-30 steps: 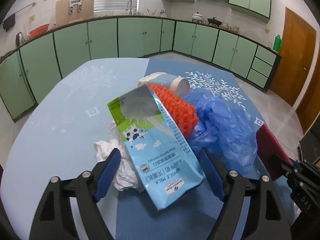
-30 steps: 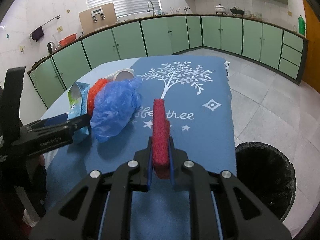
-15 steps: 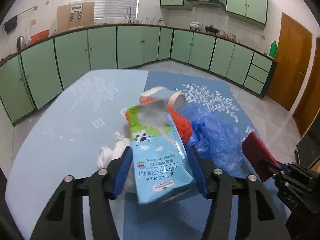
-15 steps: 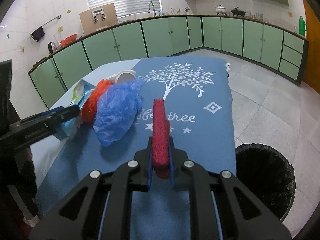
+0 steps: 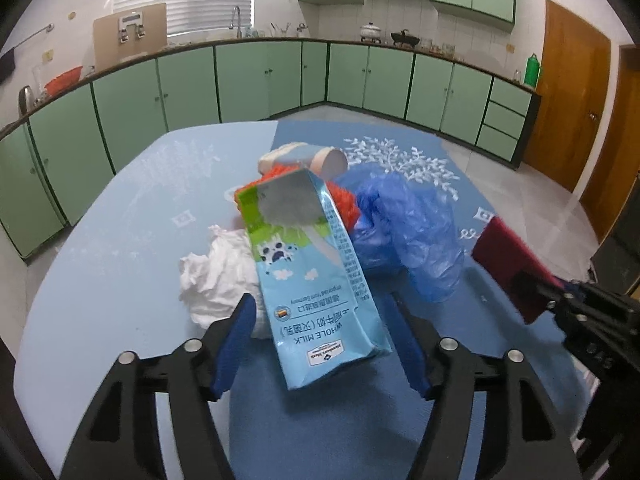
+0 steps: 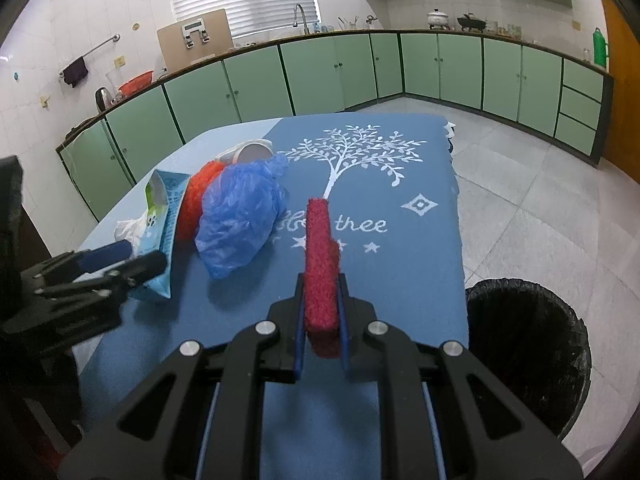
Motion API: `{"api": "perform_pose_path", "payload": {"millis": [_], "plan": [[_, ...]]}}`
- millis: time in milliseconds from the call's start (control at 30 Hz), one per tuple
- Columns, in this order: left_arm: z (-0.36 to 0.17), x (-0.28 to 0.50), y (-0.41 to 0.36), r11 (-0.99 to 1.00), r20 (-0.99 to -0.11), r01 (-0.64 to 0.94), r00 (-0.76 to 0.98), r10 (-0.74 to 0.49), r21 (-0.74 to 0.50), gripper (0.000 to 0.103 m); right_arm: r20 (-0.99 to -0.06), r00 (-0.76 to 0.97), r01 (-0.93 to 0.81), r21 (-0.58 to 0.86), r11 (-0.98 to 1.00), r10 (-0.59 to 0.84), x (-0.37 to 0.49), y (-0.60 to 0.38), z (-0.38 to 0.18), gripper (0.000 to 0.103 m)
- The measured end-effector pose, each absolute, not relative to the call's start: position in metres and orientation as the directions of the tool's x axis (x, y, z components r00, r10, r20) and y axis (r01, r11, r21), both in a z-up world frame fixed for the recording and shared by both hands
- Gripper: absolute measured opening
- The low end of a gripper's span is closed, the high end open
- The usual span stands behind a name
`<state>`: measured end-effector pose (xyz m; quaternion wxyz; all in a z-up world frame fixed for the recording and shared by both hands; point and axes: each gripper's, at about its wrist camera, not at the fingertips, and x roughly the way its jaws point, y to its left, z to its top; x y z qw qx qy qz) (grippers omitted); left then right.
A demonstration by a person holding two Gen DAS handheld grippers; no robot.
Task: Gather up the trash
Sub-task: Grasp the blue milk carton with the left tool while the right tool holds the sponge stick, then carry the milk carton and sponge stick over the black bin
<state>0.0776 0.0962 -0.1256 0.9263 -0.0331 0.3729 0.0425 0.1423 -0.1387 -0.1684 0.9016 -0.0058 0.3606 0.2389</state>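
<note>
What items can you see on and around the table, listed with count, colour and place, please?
milk carton: 1, blue-green, between the left fingers
tissue: 1, white, left of the carton
mesh: 1, orange, behind the carton
cup: 1, white, on its side, far end of the pile
bag: 1, blue, right of the mesh
sponge: 1, red, in the right gripper
bin: 1, black, on the floor right of the table
table: 1, blue
left gripper: open around the carton
right gripper: shut on the sponge
</note>
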Motion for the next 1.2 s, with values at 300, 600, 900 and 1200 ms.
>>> {"api": "perform_pose_path", "payload": {"millis": [300, 600, 900, 1200], "plan": [[-0.137, 0.101, 0.090, 0.990, -0.724, -0.138, 0.683, 0.097, 0.003, 0.065, -0.652, 0.630, -0.427, 0.164, 0.889, 0.423, 0.145, -0.141, -0.168, 0.012], [-0.119, 0.083, 0.094, 0.991, -0.684, -0.133, 0.725, 0.083, -0.021, 0.055, -0.643, 0.634, -0.430, 0.171, 0.887, 0.431, 0.143, -0.144, -0.164, 0.012], [-0.090, 0.062, 0.084, 0.996, -0.631, -0.086, 0.775, 0.042, -0.039, 0.055, -0.610, 0.661, -0.432, 0.169, 0.886, 0.438, 0.135, -0.150, -0.149, 0.012], [-0.080, 0.071, 0.065, 0.998, -0.607, -0.041, 0.794, 0.009, -0.039, 0.055, -0.579, 0.696, -0.403, 0.173, 0.899, 0.423, 0.129, -0.168, -0.131, 0.012]]}}
